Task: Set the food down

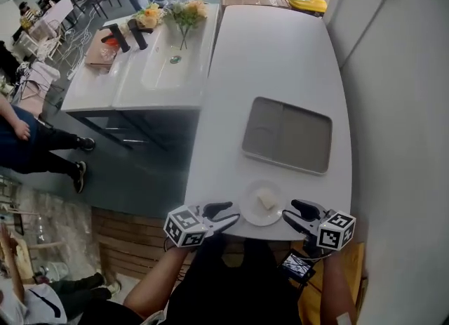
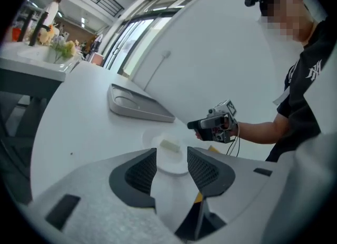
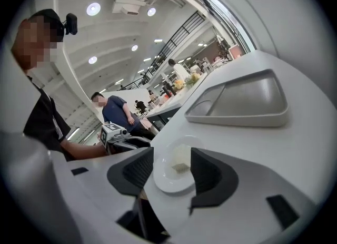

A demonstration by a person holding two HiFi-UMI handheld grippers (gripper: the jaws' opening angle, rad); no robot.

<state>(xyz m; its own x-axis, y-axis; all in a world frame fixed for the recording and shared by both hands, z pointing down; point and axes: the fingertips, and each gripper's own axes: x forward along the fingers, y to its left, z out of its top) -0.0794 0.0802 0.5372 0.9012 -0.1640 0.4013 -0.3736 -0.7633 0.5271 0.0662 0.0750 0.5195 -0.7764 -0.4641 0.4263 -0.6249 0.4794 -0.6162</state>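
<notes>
A small white plate [image 1: 250, 210] with a pale block of food [image 1: 266, 199] rests on the white table [image 1: 280, 57], at its near edge. My left gripper [image 1: 230, 213] sits just left of the plate, jaws open and empty. On the other side, my right gripper [image 1: 289, 211] is open too and holds nothing. In the left gripper view the plate [image 2: 154, 142] and food [image 2: 169, 145] lie beyond my open jaws [image 2: 172, 166]. The right gripper view shows the plate [image 3: 167, 183] and food [image 3: 180, 167] past that gripper's spread jaws [image 3: 172, 172].
A grey divided tray [image 1: 302, 137] lies empty on the table beyond the plate. A wall runs along the table's right side. To the left, across a gap, a counter with a sink [image 1: 165, 64] holds flowers [image 1: 184, 13] and dark bottles [image 1: 128, 36]. People stand and sit at far left.
</notes>
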